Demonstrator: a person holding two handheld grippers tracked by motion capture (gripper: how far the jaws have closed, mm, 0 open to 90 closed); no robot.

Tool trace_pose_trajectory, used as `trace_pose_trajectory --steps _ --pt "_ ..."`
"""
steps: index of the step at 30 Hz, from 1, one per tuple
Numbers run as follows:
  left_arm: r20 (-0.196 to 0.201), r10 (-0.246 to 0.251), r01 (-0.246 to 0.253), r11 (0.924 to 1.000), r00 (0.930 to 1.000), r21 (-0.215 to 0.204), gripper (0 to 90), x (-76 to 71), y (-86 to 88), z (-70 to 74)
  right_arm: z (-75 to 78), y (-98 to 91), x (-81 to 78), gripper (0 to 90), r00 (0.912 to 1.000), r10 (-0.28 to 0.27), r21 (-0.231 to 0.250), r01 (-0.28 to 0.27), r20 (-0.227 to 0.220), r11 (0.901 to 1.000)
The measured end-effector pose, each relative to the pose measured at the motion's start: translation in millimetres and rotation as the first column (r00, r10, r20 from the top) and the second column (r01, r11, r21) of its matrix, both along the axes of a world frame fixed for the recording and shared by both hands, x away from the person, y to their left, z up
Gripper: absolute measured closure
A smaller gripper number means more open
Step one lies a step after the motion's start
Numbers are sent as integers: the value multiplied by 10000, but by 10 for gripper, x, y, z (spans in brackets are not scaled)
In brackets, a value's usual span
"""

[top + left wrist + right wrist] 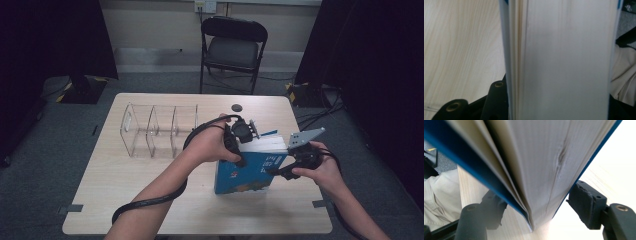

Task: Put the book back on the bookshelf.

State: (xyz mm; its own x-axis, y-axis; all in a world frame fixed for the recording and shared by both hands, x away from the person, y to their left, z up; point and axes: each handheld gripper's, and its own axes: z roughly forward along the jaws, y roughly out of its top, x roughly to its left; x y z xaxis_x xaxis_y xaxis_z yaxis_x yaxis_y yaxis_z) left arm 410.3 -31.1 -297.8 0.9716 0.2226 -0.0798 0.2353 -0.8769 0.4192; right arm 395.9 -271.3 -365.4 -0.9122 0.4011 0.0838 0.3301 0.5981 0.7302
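Note:
A thick blue book (245,175) stands upright on the wooden table (125,200), right of centre, with its white page block facing up. My left gripper (239,150) reaches over the book's upper left corner and is shut across its thickness. In the left gripper view the page block (564,60) runs up between the jaws, and the left finger (495,100) lies against the blue cover. My right gripper (277,170) is shut on the book's right edge. In the right gripper view both pads (586,205) touch the covers (536,165), and the near cover flares slightly open.
A clear acrylic divider rack (155,130) stands on the table to the left of the book. A small dark round object (237,107) lies near the far edge. A black folding chair (232,47) stands beyond the table. Cables trail from both grippers.

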Motion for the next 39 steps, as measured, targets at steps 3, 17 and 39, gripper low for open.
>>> trace_pose_trajectory --steps 3,17,39 --pt "-124 15 -15 10000 9999 9 569 -6 -5 -6 1 1 0 325 10000 30 7 -30 -17 10000" --pt "71 -337 332 9975 9994 622 598 -11 -16 -16 -33 -14 -26 327 10000 7 139 -8 92 9999" --pt "133 732 -739 9951 9972 650 612 -56 63 -8 -740 -217 -207 232 9951 -986 -319 987 32 9946"
